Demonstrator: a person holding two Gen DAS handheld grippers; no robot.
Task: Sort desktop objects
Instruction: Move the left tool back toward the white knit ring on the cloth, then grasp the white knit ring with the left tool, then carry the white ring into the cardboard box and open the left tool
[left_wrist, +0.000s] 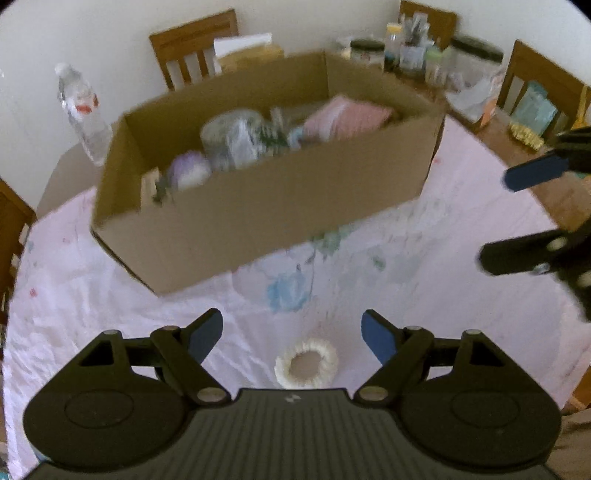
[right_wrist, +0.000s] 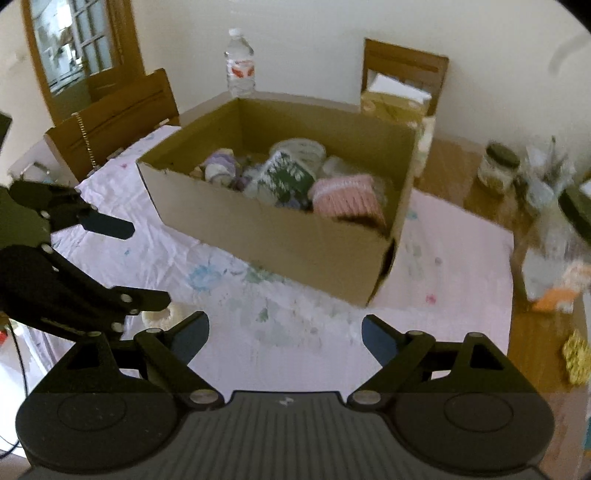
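Cream ring (left_wrist: 306, 363) at lower centre, between spread left gripper (left_wrist: 291, 332) fingers.
Probably lined up for grabbing, bound for the box (left_wrist: 258, 221); right gripper (right_wrist: 285, 334) spread, empty.

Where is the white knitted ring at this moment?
In the left wrist view, the white knitted ring lies on the pink tablecloth, just ahead of the open left gripper, nearer than the cardboard box.

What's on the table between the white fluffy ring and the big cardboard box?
Nothing but the paint-stained pink cloth. The left wrist view shows bare cloth from the white ring up to the box.
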